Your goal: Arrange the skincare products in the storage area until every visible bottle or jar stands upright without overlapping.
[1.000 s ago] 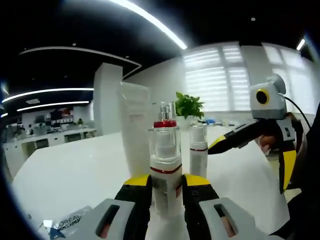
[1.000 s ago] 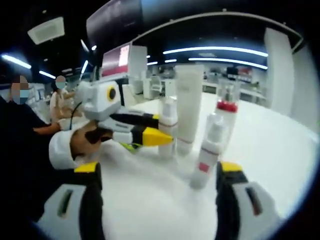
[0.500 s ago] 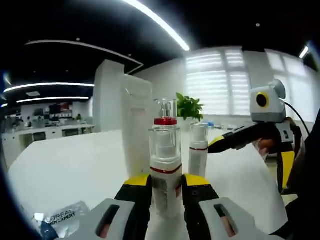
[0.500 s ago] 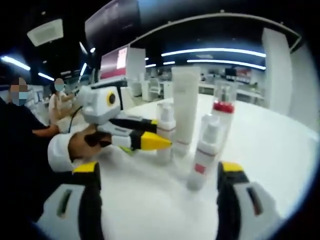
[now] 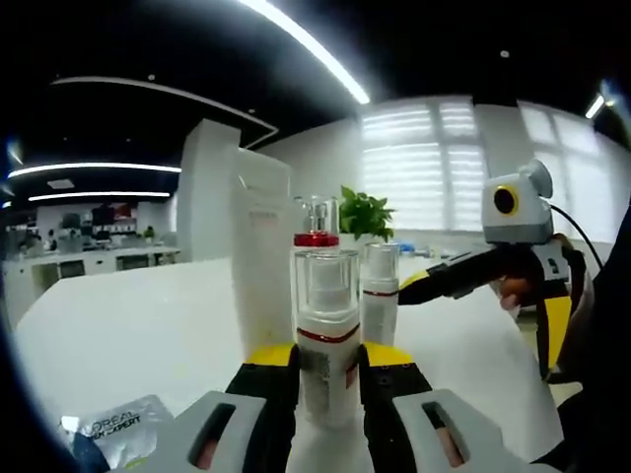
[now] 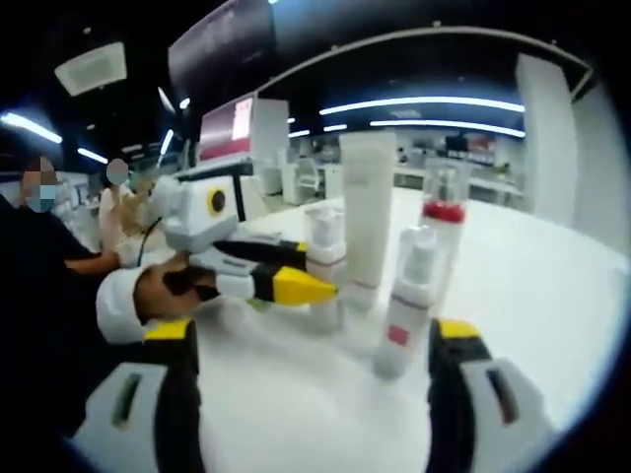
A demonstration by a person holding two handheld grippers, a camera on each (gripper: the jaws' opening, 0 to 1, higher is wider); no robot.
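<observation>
Pump bottle beside "L'OREAL" sachet

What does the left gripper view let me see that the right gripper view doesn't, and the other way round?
Left gripper view: a green plant before window blinds, a printed sachet, and the left gripper closed around a clear-capped bottle.
Right gripper view: people at the far left, a red screen, and the right gripper with jaws wide apart.
Both: the tall white tube, the white table, and the opposite gripper reaching in.
</observation>
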